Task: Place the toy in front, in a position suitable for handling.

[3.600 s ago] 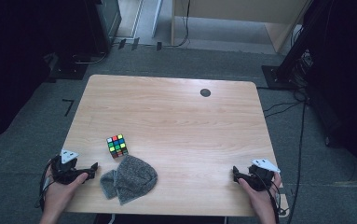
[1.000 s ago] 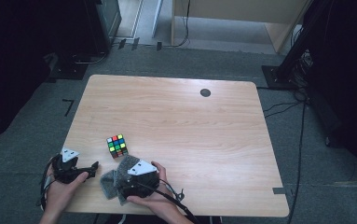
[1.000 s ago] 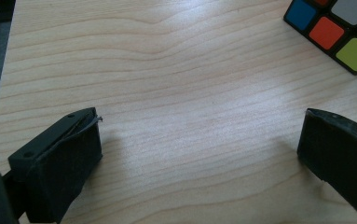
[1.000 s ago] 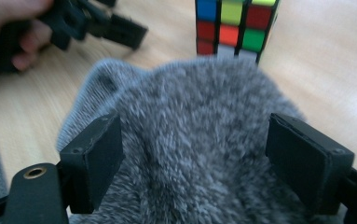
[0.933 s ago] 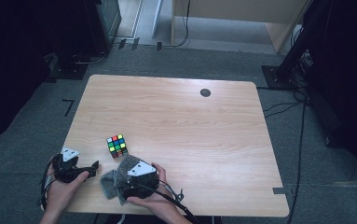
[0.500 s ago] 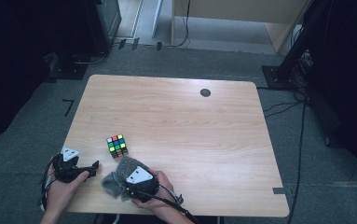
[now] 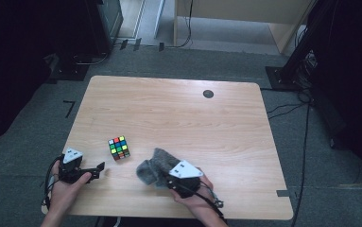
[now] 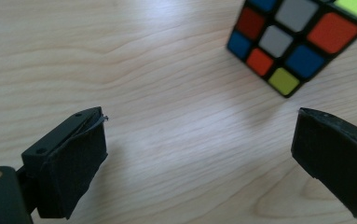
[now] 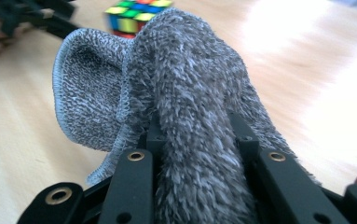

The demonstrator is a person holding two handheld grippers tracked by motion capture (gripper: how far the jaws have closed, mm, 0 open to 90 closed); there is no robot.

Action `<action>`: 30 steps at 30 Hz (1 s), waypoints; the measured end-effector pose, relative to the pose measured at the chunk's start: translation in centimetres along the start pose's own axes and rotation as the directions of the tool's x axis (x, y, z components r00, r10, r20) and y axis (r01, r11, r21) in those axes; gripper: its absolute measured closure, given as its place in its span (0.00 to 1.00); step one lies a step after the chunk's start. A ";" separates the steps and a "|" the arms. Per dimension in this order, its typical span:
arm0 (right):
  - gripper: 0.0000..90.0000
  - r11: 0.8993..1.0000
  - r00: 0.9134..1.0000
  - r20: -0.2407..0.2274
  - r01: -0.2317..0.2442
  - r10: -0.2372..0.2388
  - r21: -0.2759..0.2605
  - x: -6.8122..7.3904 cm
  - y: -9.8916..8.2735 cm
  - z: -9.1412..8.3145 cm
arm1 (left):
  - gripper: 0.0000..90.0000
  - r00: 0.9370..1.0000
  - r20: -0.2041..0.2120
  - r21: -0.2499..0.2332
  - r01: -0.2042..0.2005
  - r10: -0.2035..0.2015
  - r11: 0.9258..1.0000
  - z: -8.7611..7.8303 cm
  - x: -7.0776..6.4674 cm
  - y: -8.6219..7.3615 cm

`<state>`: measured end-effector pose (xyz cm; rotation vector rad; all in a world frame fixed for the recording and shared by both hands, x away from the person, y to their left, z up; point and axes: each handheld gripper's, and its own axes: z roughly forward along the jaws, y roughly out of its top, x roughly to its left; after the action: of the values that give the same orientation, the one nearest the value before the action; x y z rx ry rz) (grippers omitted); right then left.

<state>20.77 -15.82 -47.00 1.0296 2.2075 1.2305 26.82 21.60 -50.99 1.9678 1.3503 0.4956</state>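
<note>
Right gripper (image 9: 195, 140) is clamped on the grey cloth (image 9: 185, 93): the right gripper view shows a thick fuzzy fold pinched between both black jaws, rising straight ahead of them, with a knit-textured flap with a stitched hem hanging off to one side. Its jaws have just been closing, cloth between them. High view gives what that view can't: the right gripper (image 7: 181, 178) sits near the table's near edge, grey plate on top, cloth (image 7: 152, 168) bunched just ahead of it, toward the cube side. Left gripper (image 8: 199, 154) is released, jaws wide apart with bare wood between them; they have just closed a little, nothing between them. The left gripper view puts the colour cube (image 8: 302, 39) ahead of the jaws and off toward one jaw, not touching, tiles in red, blue, white, orange and yellow-green. In the high view the left gripper (image 7: 91, 171) rests at the table's near corner, cube (image 7: 118, 147) a bit ahead of it, between it and the cloth. In the right gripper view the cube (image 9: 134, 14) is blurred beyond the cloth, with the other gripper and a hand farther off. No readable writing or brand anywhere. Table (image 7: 178, 113) is light wood-grain with rounded corners and a dark round grommet (image 7: 208, 93) at the far side, well away from both grippers. Floor is grey carpet; cables and dark stands around it.
</note>
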 end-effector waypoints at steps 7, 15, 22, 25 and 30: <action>0.75 0.996 0.991 0.100 -0.086 0.088 -0.023 -5.3 -2.1 -4.0 | 0.07 0.997 0.056 -0.012 -0.047 0.047 0.999 0.8 -0.9 1.3; 0.75 0.971 0.958 0.161 -0.234 0.239 -0.049 -10.4 -4.2 -5.9 | 0.07 0.993 0.101 -0.026 -0.066 0.068 0.997 1.8 -1.8 2.7; 0.74 0.973 0.956 0.182 -0.229 0.232 -0.039 -10.8 -4.8 -6.5 | 0.09 0.988 0.116 -0.019 -0.105 0.106 0.994 2.4 -3.6 3.1; 0.74 0.974 0.956 0.182 -0.226 0.228 -0.037 -10.7 -4.8 -6.6 | 0.14 0.988 0.102 -0.008 -0.114 0.114 0.993 2.4 -5.0 3.1; 0.74 0.974 0.957 0.181 -0.223 0.226 -0.036 -10.6 -4.6 -6.4 | 0.14 0.983 0.100 0.009 -0.154 0.152 0.988 2.3 -6.8 2.4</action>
<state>21.60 -29.00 -47.62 1.3614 1.9800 1.1881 27.21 14.07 -50.39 2.0920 1.1513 0.4527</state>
